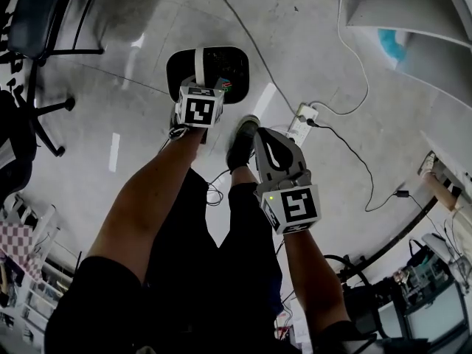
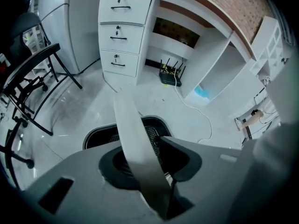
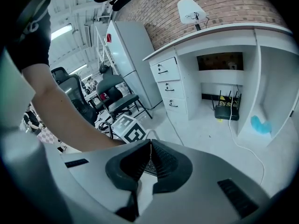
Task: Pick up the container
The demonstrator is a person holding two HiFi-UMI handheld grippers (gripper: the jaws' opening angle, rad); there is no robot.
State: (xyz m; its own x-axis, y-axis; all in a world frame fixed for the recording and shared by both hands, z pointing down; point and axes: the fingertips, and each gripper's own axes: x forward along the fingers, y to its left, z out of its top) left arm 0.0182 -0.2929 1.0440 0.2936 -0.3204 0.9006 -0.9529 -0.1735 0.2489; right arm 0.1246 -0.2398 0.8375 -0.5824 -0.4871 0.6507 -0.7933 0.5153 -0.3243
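A black mesh container (image 1: pixel 230 65) with a white strap handle (image 1: pixel 198 63) stands on the grey floor in front of the person's feet. My left gripper (image 1: pixel 200 85) points steeply down at it. In the left gripper view the handle (image 2: pixel 135 139) runs between the two pads and fills the gap, and the basket's rim (image 2: pixel 98 135) lies just below. My left gripper (image 2: pixel 142 144) is shut on that handle. My right gripper (image 1: pixel 259 133) hangs to the right above a shoe, apart from the container. Its pads (image 3: pixel 150 146) meet with nothing between them.
Office chairs (image 1: pixel 37 28) stand at the left. A white power strip (image 1: pixel 302 118) with trailing cables lies right of the container. A white desk with drawers (image 2: pixel 122 29) and a router (image 2: pixel 169 77) stands beyond. The person's legs and shoes (image 1: pixel 242 142) are close behind the grippers.
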